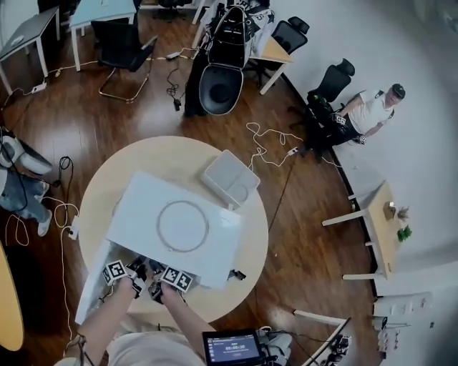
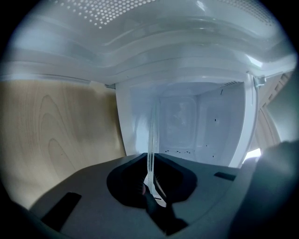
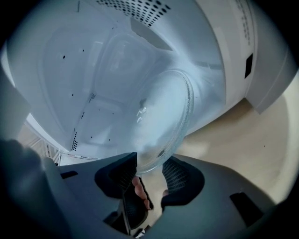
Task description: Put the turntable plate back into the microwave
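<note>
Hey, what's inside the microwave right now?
A bare white microwave cavity with dark specks and vent holes. The glass turntable plate, held on edge at its mouth by the left gripper, hides part of the cavity behind it.

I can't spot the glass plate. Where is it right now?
In the right gripper view the glass plate is at the microwave's open front, between the right gripper's open jaws; the left gripper pinches its rim.
</note>
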{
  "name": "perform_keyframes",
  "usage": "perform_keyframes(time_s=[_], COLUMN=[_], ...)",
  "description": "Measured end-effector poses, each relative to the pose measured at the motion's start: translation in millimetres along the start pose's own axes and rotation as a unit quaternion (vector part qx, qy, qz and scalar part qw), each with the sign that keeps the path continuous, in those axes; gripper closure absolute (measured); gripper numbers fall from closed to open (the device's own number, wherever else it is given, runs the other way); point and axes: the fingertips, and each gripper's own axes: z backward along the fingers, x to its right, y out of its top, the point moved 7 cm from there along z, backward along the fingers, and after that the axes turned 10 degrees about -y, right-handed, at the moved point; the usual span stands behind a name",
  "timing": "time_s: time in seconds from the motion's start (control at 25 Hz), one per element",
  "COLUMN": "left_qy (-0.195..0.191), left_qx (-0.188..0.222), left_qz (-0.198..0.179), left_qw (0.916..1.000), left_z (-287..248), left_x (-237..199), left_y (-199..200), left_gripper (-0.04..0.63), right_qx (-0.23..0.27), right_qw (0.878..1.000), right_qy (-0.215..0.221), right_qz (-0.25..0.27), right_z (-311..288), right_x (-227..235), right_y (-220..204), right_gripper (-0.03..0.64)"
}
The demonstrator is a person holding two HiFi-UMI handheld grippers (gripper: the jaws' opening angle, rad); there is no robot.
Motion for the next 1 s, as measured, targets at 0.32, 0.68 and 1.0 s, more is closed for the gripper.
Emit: perform_keyframes(time_s=[0.32,0.68,1.0], left_qy=[-0.002,0.002,-0.009], left_qx=[-0.001,0.004,0.024], left_qz=[-0.009,-0.001,0.017], left_qw=[1.0,1.0,0.9995], left_z=[-4.2,-12.6,-11.9], left_x=[5.8,5.9,6.6], left_y=[6.2,7.8,12.9], left_gripper=[0.551,0.551,0.551], right_qx=[-0.001,0.028,0.038], right_qw=[0.999,0.999,0.994], right_qy=[-0.007,0.032,0.066], right_qz=[0.038,-0.029,-0.078], right_z=[14.2,14.0,13.0], right_x=[2.1,5.2,-0.1], right_y=[-4.1,-0.3,1.0], right_gripper=[0.442,0.496,0.56])
